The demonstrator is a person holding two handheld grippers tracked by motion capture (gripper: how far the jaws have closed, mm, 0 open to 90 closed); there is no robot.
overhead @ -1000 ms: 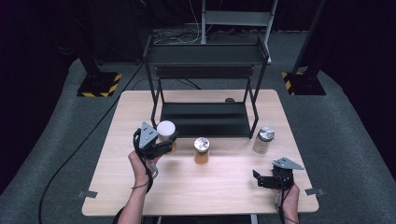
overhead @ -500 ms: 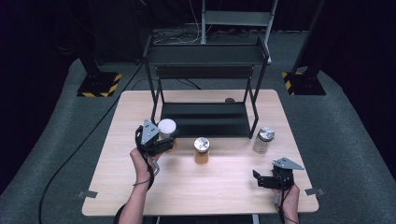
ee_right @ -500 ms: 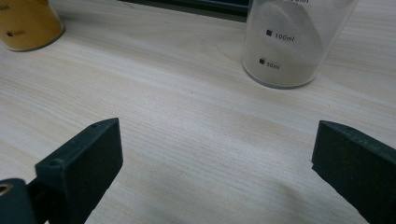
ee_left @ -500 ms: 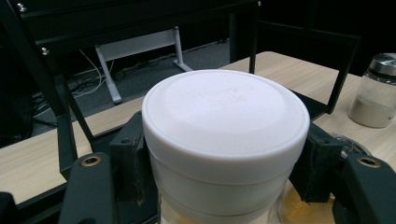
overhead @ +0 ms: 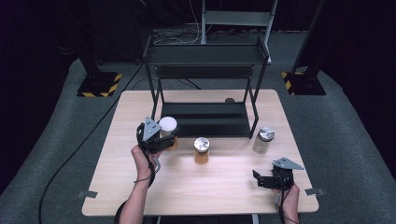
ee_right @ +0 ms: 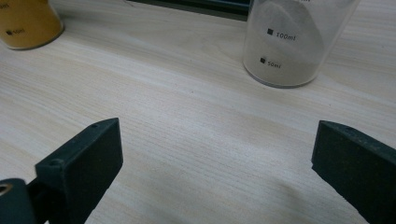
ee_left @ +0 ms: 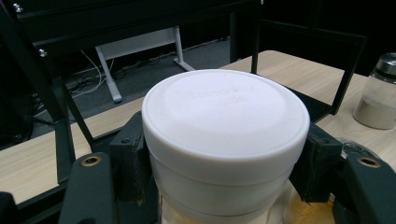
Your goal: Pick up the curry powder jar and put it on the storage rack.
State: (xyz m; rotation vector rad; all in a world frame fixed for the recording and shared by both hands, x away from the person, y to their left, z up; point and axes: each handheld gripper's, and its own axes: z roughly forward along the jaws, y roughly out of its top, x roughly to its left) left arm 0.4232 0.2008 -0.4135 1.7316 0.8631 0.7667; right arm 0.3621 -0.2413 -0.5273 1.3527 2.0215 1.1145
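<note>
**High view: white-lidded jar gripped at the rack's front left, ready to be placed**

Your left gripper (overhead: 161, 140) is clenched on the white-lidded jar (overhead: 167, 127), and the left gripper view confirms it: both black jaws press against the jar's sides just under the white lid (ee_left: 225, 116), with the jar centred between them and upright. In the high view the jar sits at the front left corner of the black rack (overhead: 205, 119), just beside its left leg. Whether its base is on the table (overhead: 140, 186) or just clear of it cannot be told from these pictures.

By the look of it, you are in the carry step, with the grasp made and the placing not yet done. The likely next move is to take the jar onto the rack's lower shelf. That calls for a firm hold, a level jar, and a path that clears the rack's left leg and the amber jar (overhead: 201, 150) standing near your jaws on their right.

Your right gripper (overhead: 268, 181) rests near the table's front right edge with its jaws spread wide and nothing between them. The right gripper view looks past them to the clear jar of pale powder (ee_right: 294, 42), which stands apart, farther up the table.
</note>
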